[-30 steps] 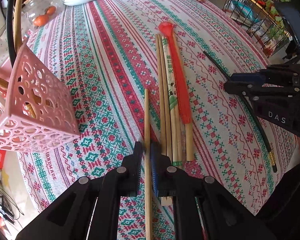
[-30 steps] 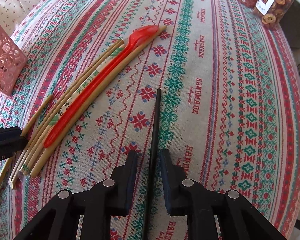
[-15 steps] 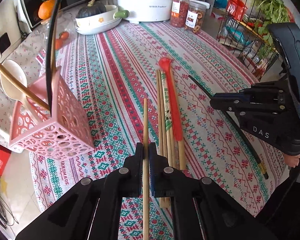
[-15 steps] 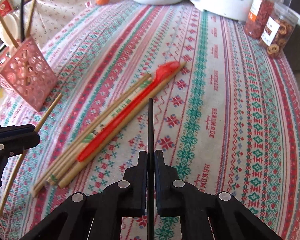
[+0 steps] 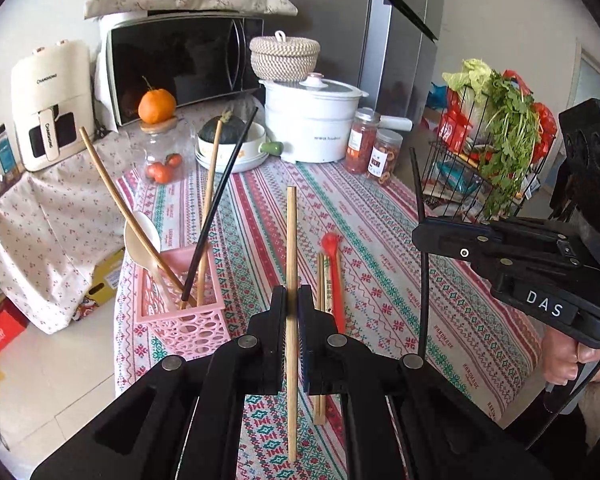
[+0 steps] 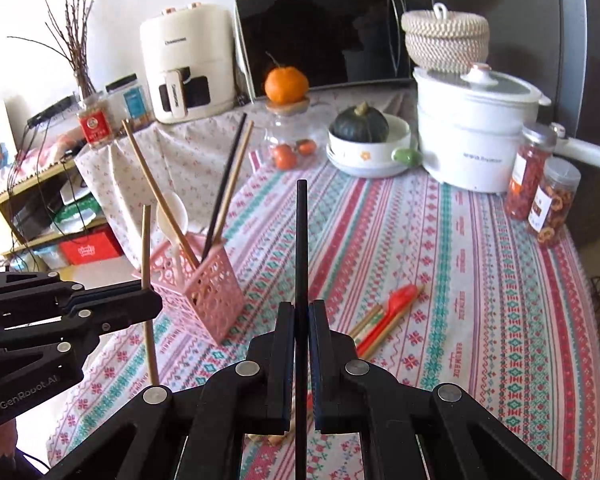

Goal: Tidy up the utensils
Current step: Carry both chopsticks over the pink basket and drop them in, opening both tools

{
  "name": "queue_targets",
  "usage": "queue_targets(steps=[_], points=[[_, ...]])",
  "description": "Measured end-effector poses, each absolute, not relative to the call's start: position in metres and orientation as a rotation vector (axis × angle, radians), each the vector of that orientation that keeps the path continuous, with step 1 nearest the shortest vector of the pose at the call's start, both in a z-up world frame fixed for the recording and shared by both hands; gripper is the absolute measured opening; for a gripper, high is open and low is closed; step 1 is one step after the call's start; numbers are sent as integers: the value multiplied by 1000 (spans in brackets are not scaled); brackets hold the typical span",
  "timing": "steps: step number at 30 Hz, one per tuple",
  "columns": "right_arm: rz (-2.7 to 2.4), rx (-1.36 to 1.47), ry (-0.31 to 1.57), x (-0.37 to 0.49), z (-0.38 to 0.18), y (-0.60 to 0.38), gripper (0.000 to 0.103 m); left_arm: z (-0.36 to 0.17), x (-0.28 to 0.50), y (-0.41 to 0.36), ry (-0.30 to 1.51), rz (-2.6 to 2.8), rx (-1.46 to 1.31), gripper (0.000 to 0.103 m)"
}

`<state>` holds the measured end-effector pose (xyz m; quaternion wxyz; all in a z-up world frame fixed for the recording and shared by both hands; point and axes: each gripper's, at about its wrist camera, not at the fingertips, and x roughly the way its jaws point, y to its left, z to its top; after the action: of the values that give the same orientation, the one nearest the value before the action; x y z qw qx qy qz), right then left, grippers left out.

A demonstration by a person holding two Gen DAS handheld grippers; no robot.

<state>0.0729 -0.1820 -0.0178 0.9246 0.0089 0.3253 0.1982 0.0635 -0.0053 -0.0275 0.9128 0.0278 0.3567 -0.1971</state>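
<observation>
Centre-frame in each wrist view, left gripper (image 5: 292, 304) clamps a pale wooden chopstick (image 5: 291, 248), right gripper (image 6: 301, 316) a thin black chopstick (image 6: 301, 240), both lifted off table; either could pivot, missing pink perforated plastic holder (image 5: 188, 320) lower left.

A black-fronted microwave oven (image 5: 180, 60) stands against the pale wall (image 5: 40, 4); right of it rises a tall grey refrigerator (image 5: 396, 28), left a cream air fryer (image 5: 52, 104).

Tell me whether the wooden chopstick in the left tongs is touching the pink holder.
Apart. In the left wrist view the wooden chopstick, clamped in the left tongs, stands clear of the pink holder, with tablecloth visible between them.
</observation>
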Motion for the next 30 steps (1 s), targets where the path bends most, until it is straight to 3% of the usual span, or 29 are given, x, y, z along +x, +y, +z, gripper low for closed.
queue_targets(steps=[15,23,30], points=[[434,142,455,80,52,-174,5,60,55,62,369,-269,-112,5],[475,194,413,89,63,-157,5,56,73,68,235,-207,-86,5],[506,232,411,100,59,-149,5,25,104,54,340,-189,13,5]])
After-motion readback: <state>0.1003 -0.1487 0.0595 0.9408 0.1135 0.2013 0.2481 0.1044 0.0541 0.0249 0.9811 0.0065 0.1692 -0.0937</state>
